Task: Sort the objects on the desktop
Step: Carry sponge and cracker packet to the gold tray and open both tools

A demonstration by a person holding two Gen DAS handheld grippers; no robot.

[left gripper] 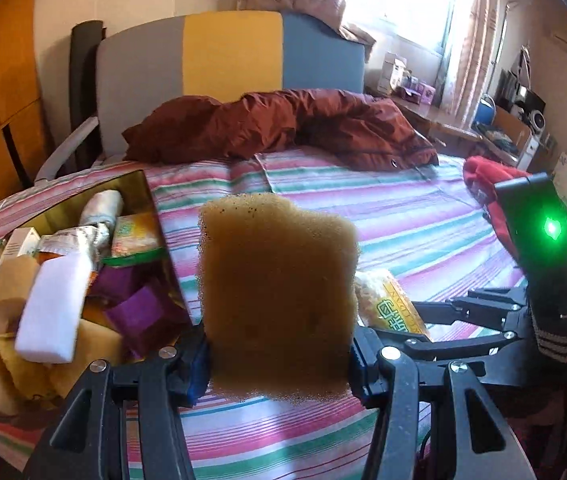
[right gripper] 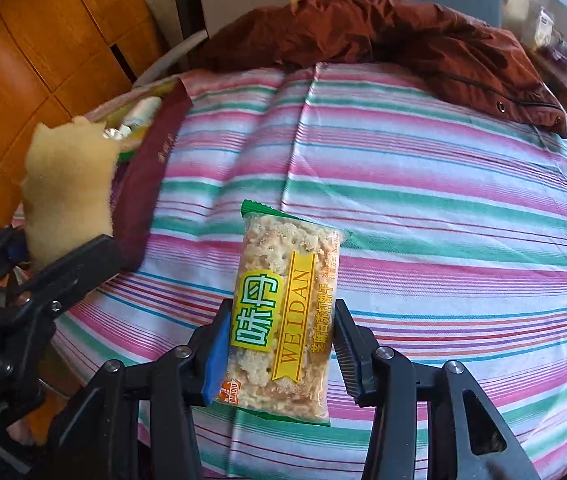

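Nearest to us, the left gripper (left gripper: 279, 364) has its jaws clamped on the lower edge of a tan sponge (left gripper: 277, 296): porous, rough-edged, roughly rectangular, standing upright above the bed. The right gripper (right gripper: 281, 356) has its jaws pressed against both long sides of a cracker packet (right gripper: 283, 316), a glossy clear wrapper with green ends, a yellow label and crumbly pale biscuit inside; it is held up off the sheet.

Left of the sponge we note an open box (left gripper: 151, 200), maroon outside with a gold lining, filled with foam blocks, a white block (left gripper: 53, 312), purple packets (left gripper: 143, 312) and other wrapped items. Its near rim sits just beside the left gripper.

Beyond both grippers the striped sheet (right gripper: 423, 200) lies flat and bare, with soft folds, giving broad open room. Farther back a crumpled rust-red jacket (left gripper: 283, 124) lies along the padded grey, yellow and blue headboard (left gripper: 231, 52).
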